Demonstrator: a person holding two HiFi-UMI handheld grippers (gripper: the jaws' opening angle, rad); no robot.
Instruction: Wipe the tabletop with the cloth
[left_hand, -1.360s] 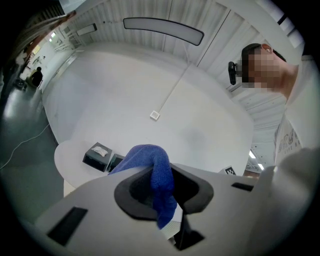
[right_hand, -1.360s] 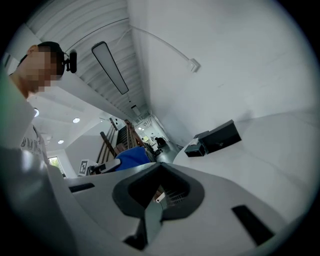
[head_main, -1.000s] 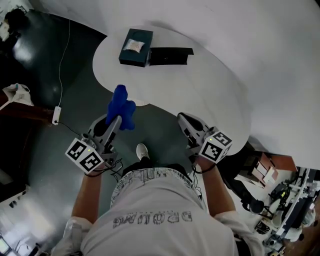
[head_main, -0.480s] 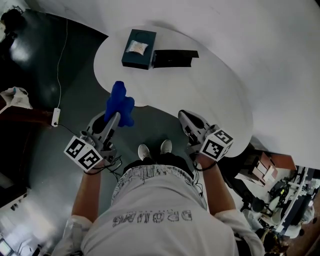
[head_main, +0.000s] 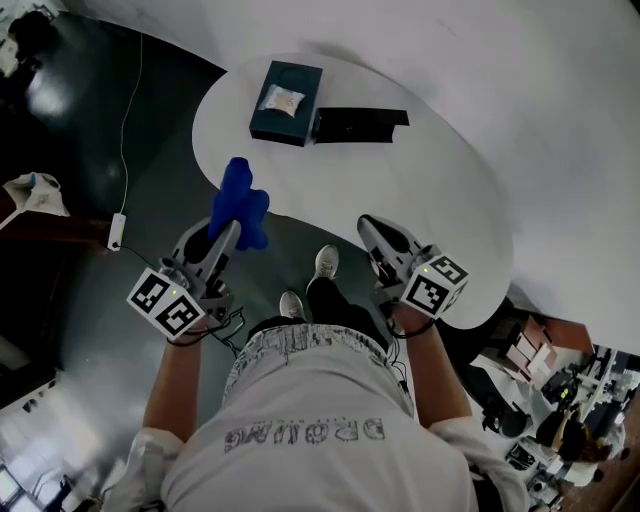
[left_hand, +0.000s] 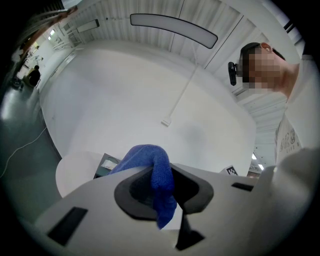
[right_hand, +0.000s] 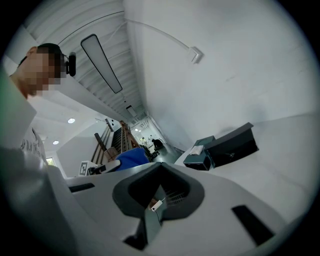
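Firmly the left hand-held gripper (head_main: 231, 233) pinches the blue cloth (head_main: 240, 200), bunched beyond its jaws.

The person wears a light grey T-shirt (head_main: 320, 440) with dark lettering, seemingly patterned shorts (head_main: 300, 345) and pale shoes (head_main: 326, 262). The left gripper (head_main: 232, 232) and right gripper (head_main: 372, 230) are grey, each with a white cube (head_main: 166, 305) bearing black square markers.

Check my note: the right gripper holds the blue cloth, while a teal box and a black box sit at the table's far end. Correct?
Wrong gripper: the left gripper is shut on the blue cloth, as the left gripper view shows; the right gripper holds nothing. The teal box and black box do sit at the table's far end.
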